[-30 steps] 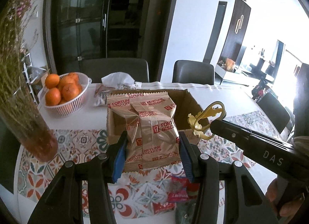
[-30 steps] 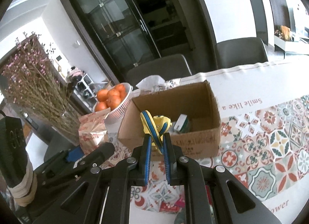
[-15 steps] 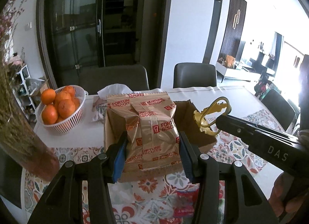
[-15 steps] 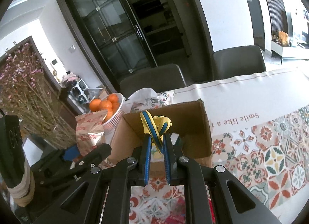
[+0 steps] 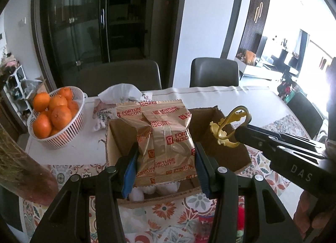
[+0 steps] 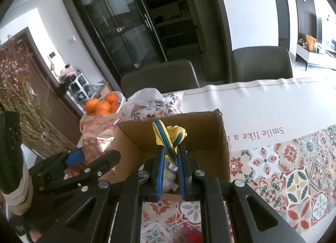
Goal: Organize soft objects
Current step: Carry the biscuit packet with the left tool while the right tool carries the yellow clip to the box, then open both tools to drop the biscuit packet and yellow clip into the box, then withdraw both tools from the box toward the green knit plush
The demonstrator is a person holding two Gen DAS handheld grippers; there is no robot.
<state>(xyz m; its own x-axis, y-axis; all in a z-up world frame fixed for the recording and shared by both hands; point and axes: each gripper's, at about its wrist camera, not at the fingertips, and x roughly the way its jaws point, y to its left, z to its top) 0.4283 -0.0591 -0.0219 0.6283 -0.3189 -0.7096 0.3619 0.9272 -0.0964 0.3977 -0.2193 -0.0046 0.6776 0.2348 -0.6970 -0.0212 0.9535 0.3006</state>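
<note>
My left gripper (image 5: 166, 159) is shut on a tan "Fortune Biscuits" packet (image 5: 163, 140) and holds it over the near left part of an open cardboard box (image 5: 226, 154). White soft items (image 5: 147, 190) lie in the box under the packet. My right gripper (image 6: 169, 159) is shut on a yellow and blue soft toy (image 6: 169, 136) and holds it over the box (image 6: 205, 136). The toy also shows in the left wrist view (image 5: 229, 129), above the box's right side. The packet shows in the right wrist view (image 6: 98, 131) at the left.
A white basket of oranges (image 5: 52, 117) stands at the left of the table. A tissue pack (image 5: 117, 100) lies behind the box. A vase of dried flowers (image 5: 27, 171) stands near left. Red packets (image 5: 220, 222) lie on the patterned cloth. Two chairs (image 5: 214, 73) stand behind the table.
Both grippers have moved forward and up over the box with their loads. The box interior and the white items in it have come into view.
</note>
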